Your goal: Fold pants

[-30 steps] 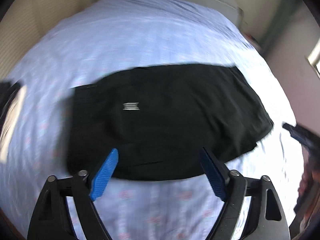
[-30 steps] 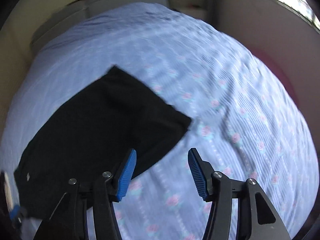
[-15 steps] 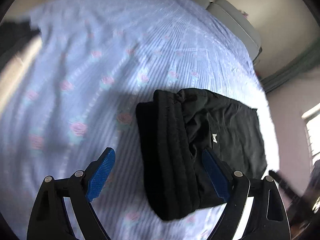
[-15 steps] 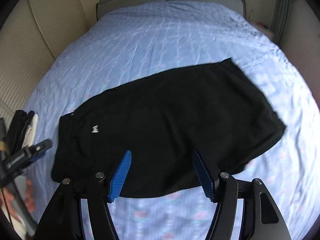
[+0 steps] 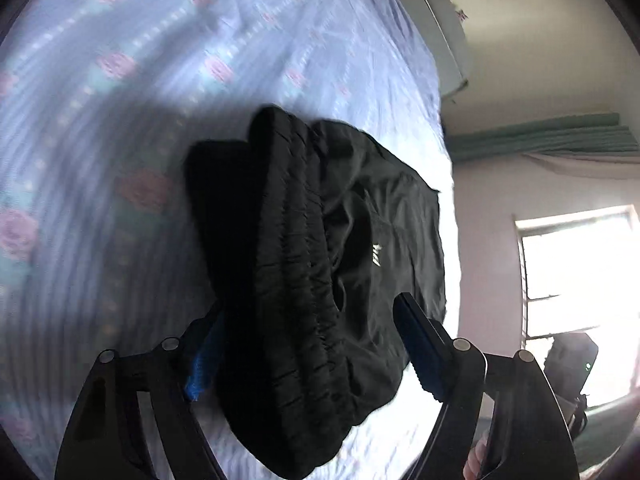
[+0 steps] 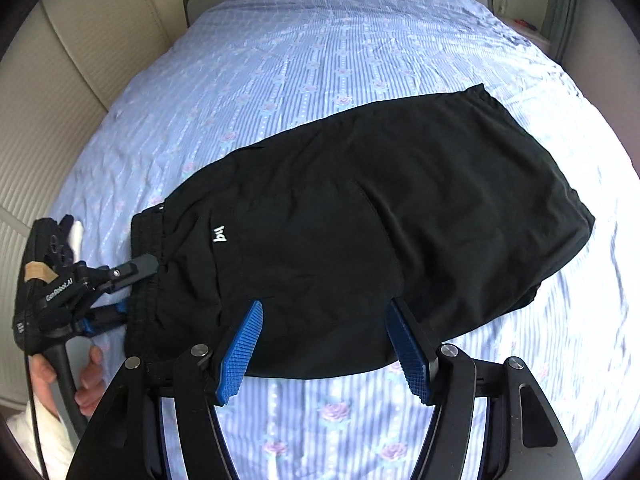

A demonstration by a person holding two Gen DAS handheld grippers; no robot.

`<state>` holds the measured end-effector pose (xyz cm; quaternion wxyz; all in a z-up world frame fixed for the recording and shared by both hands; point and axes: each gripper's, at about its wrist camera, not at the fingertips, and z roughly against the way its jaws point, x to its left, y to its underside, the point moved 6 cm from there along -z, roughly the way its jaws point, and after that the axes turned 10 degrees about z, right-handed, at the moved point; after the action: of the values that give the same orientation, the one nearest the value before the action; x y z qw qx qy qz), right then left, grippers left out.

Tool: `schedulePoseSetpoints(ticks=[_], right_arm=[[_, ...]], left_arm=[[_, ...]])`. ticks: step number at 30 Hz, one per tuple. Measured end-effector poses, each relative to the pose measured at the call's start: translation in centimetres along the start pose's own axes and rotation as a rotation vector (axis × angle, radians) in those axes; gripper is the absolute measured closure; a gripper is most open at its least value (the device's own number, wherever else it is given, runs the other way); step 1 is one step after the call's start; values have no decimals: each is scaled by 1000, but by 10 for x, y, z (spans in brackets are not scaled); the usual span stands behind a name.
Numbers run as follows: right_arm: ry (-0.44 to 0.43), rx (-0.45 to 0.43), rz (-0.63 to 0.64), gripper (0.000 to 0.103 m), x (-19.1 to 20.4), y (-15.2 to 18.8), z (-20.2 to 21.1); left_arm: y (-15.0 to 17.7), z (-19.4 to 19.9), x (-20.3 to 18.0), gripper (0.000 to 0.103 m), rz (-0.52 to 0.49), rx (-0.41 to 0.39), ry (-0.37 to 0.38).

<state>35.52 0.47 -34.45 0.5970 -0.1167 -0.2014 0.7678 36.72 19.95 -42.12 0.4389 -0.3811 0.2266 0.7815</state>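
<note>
Black pants (image 6: 360, 216) lie flat across a bed (image 6: 320, 40) covered by a blue striped sheet with a rose print; the waistband (image 6: 146, 264) points to the left of the right wrist view and the hem end to the right, where the garment already appears doubled on itself lengthwise, the small white logo (image 6: 220, 234) facing up.

Left gripper (image 6: 134, 286): seen from the right wrist camera, it sits at the waistband edge with one finger above the cloth and one below. In its own view the gathered elastic band (image 5: 296, 280) fills the gap between the blue pads (image 5: 202, 364), which stand wide apart, not yet pressed together on the fabric. This placement suits a pinch at the thick, stable band, probably so that end can be carried over toward the hem.

Right gripper (image 6: 322, 344): spread wide, it hovers over the near long edge of the pants at mid-length, holding nothing. Its position is likely meant to pin or steady the cloth at the intended fold line.

Motion blur in the left wrist view hides finer contact detail.
</note>
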Motion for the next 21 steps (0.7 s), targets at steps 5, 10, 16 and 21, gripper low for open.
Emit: schedulePoseSetpoints(ticks=[5, 10, 16, 21], right_arm=[[23, 1, 12, 38, 8, -3, 8], [32, -11, 7, 38, 12, -6, 21], [36, -30, -68, 38, -15, -2, 51], [41, -77, -123, 38, -63, 12, 89]], left_arm=[[-12, -12, 11, 54, 54, 39, -7], [-14, -14, -8, 76, 35, 60, -94], [0, 22, -77, 79, 5, 8, -131], [19, 22, -168, 79, -108, -83, -226]])
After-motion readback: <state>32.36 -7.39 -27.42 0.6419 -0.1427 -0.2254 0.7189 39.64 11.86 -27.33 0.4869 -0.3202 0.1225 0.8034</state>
